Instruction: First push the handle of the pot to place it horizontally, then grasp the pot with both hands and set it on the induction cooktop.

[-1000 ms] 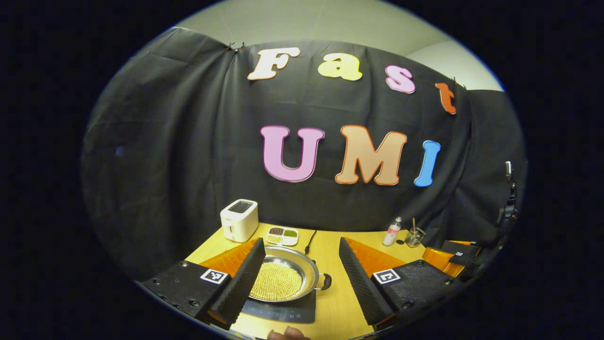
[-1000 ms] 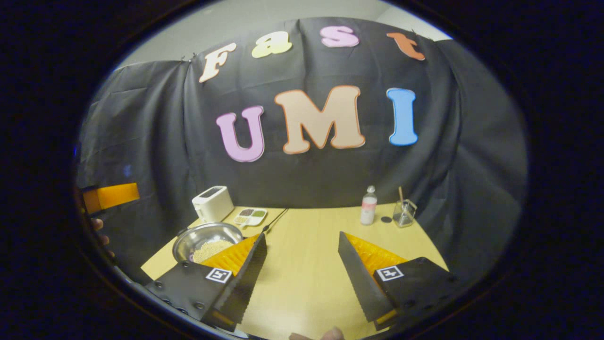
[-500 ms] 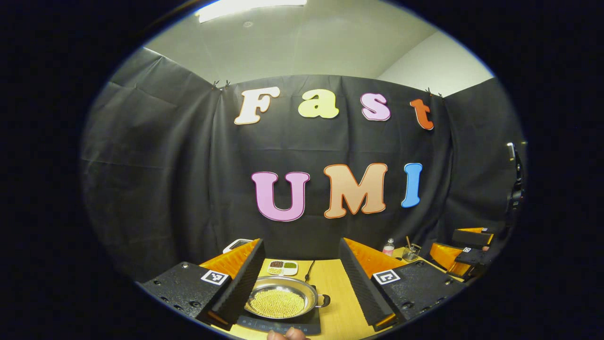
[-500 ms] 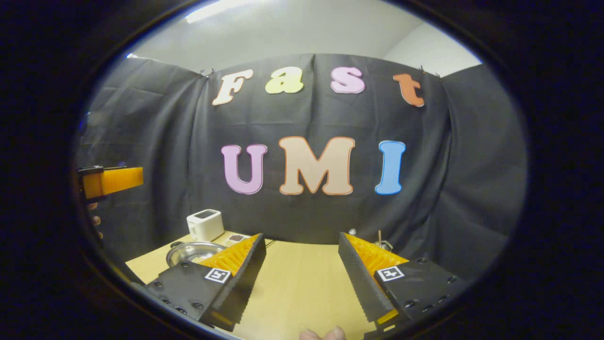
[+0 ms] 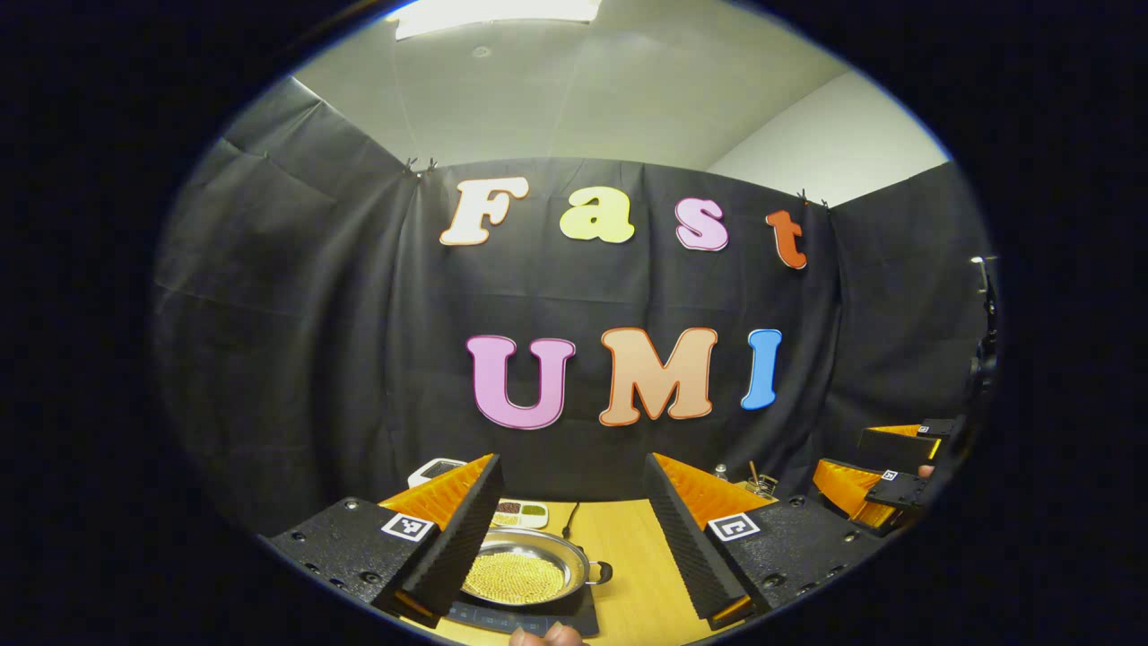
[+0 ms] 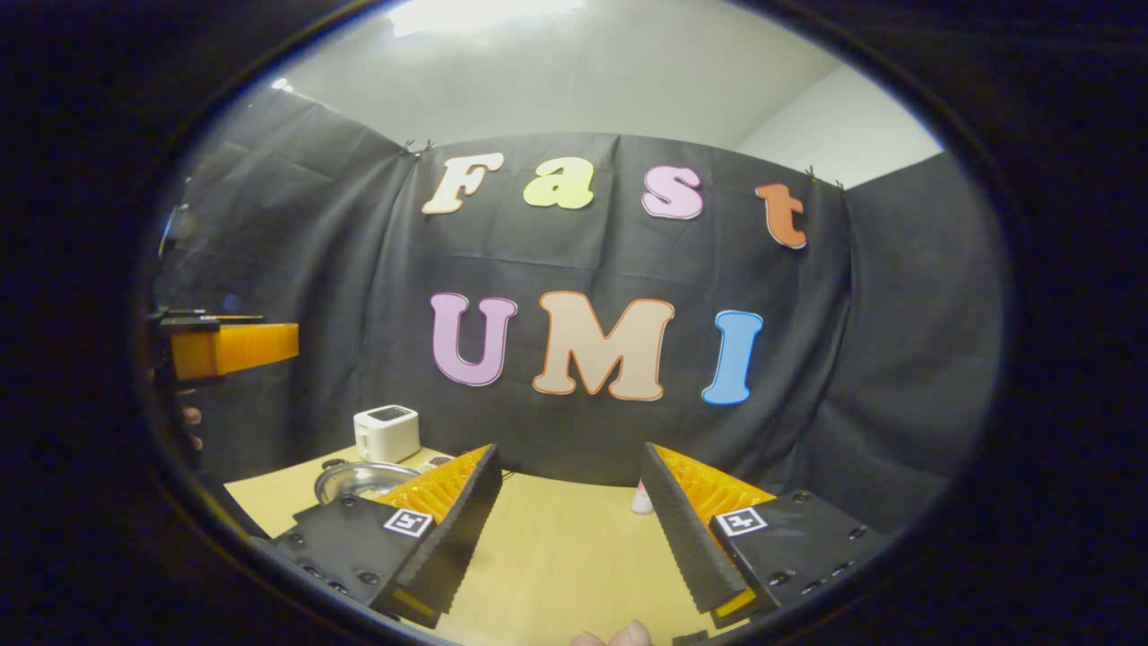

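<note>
Pot (image 5: pixel 525 572) on the induction cooktop (image 5: pixel 529 617)

Left gripper (image 5: pixel 574 529) and right gripper (image 6: pixel 574 520) — both spread wide, holding nothing — hover above the table (image 6: pixel 556 547).

No readable text, only square coded markers on the tongs (image 5: pixel 569 538), cooktop (image 5: pixel 529 617) markings too small.

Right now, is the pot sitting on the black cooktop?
Yes, in the left gripper view the pot rests on the induction cooktop, with both grippers open and clear of it.
</note>
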